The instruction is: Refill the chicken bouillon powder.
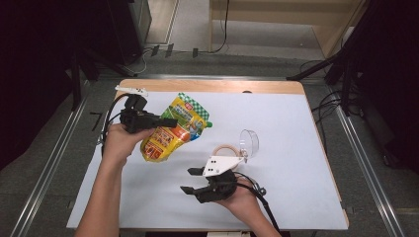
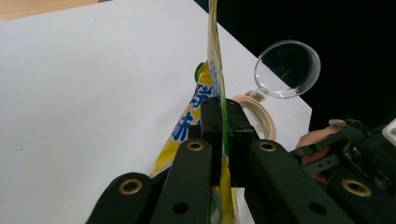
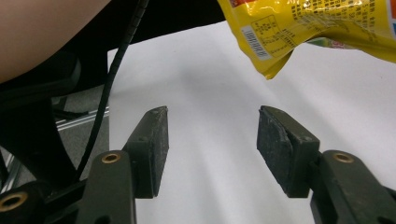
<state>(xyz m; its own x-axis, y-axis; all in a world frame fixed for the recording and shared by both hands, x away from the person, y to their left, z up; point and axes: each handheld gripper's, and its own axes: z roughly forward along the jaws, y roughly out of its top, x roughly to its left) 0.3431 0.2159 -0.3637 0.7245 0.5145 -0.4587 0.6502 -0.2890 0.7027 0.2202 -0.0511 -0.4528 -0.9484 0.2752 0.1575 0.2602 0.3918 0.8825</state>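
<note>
High view: left gripper is clamping a yellow refill pouch w/ green-checked top, hanging off the table's white mat at approx 10 o'clock. Right gripper is sitting wide open, nothing btwn its jaws, at 6 o'clock.

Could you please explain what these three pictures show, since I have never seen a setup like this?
There is no robot here: a person holds a hand-operated gripper in each hand at a table covered with a white sheet. The high view looks down from above; the other two come from cameras riding on each gripper. The left gripper has its jaws shut on the edge of a yellow food pouch, held up off the sheet. The right gripper has its jaws open, with nothing between them. On the sheet lie a clear plastic funnel and a beige ring beside it.
</note>
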